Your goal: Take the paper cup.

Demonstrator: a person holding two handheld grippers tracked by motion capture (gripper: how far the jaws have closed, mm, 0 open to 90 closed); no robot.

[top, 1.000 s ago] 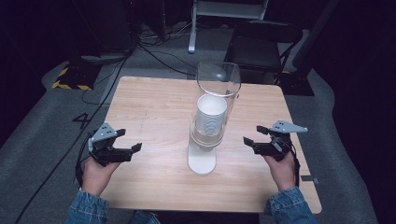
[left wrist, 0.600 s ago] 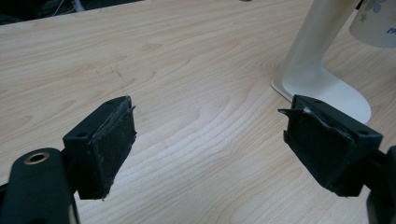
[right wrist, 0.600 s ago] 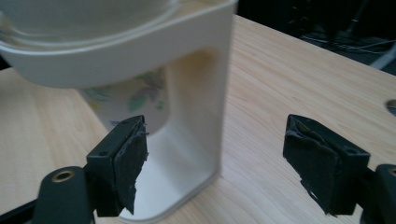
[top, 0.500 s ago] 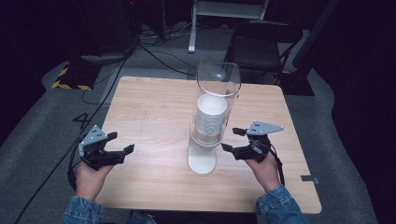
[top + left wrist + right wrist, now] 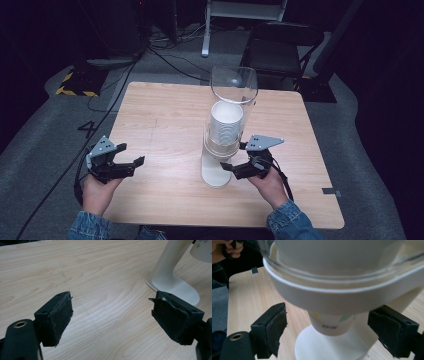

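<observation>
A white cup dispenser (image 5: 216, 172) stands mid-table, with a clear tube (image 5: 233, 85) on top and a stack of paper cups (image 5: 226, 122) inside. My right gripper (image 5: 235, 156) is open just right of its stem. In the right gripper view the jaws of the right gripper (image 5: 329, 332) stand wide on either side of the lowest cup (image 5: 332, 323), which pokes out below the white ring (image 5: 337, 298); they do not touch it. My left gripper (image 5: 131, 153) is open near the table's front left, and the left gripper (image 5: 112, 317) holds nothing, with the dispenser foot (image 5: 175, 285) ahead on the right.
The wooden table (image 5: 165, 115) is bare around the dispenser. A black chair (image 5: 280, 50) and floor cables (image 5: 165, 55) lie beyond its far edge. The person's other hand (image 5: 229, 248) appears at the top left of the right gripper view.
My right gripper has moved left, in to the dispenser's lower end. The left gripper has drifted slightly back toward the near edge. Both stayed open.
</observation>
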